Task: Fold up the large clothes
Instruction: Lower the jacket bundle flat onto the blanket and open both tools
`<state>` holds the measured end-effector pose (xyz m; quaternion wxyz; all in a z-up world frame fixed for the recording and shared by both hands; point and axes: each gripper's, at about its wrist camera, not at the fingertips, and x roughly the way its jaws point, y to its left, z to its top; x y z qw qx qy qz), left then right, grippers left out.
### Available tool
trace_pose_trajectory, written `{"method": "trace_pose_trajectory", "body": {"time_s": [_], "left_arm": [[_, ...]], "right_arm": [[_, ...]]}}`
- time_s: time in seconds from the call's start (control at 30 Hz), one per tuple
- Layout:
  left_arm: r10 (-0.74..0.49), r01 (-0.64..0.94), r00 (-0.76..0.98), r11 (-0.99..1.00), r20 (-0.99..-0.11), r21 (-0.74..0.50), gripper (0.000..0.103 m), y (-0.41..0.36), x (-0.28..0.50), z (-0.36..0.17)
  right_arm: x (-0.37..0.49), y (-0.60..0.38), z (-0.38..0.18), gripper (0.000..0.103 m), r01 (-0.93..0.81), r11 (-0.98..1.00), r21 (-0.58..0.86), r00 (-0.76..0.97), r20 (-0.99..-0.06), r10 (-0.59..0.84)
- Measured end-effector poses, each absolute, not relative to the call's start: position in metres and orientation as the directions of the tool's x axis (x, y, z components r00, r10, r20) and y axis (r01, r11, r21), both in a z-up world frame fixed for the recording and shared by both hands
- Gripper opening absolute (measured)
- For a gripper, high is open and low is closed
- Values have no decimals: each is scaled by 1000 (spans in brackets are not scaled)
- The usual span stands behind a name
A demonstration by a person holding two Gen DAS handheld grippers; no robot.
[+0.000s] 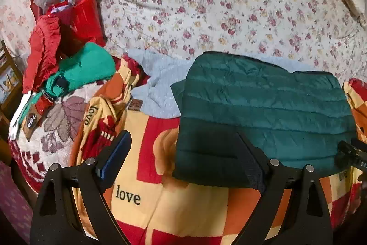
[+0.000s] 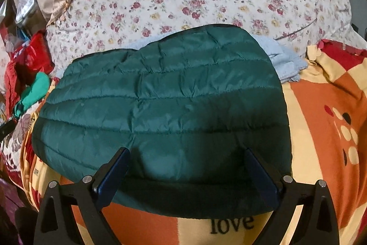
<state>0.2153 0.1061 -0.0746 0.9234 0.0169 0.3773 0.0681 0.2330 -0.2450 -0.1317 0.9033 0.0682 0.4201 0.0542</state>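
Folded dark green quilted jacket [image 2: 165,107] on orange checked blanket [image 2: 321,111] — right gripper [image 2: 187,167] jaws wide apart above its near edge

Blue blanket [image 1: 158,84] mostly hidden under jacket [image 1: 263,107]; extent unclear.

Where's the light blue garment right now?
The light blue garment lies on the bed behind the folded dark green puffer jacket, partly under it, in front of the floral quilt. In the right wrist view it peeks out at the jacket's upper right.

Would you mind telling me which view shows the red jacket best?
The left wrist view: the red jacket shows nearly whole, draped at the far left. The right wrist view catches only a red sliver at its left edge.
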Motion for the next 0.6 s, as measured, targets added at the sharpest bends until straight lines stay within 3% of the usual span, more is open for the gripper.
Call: {"method": "trace_pose_trajectory", "body": {"time_s": [0.6], "left_arm": [[127,-109,691,991,-712,71,91,109,233,-89]], "right_arm": [[239,-244,-141,100,-32,993,111,634,-766,106]]}}
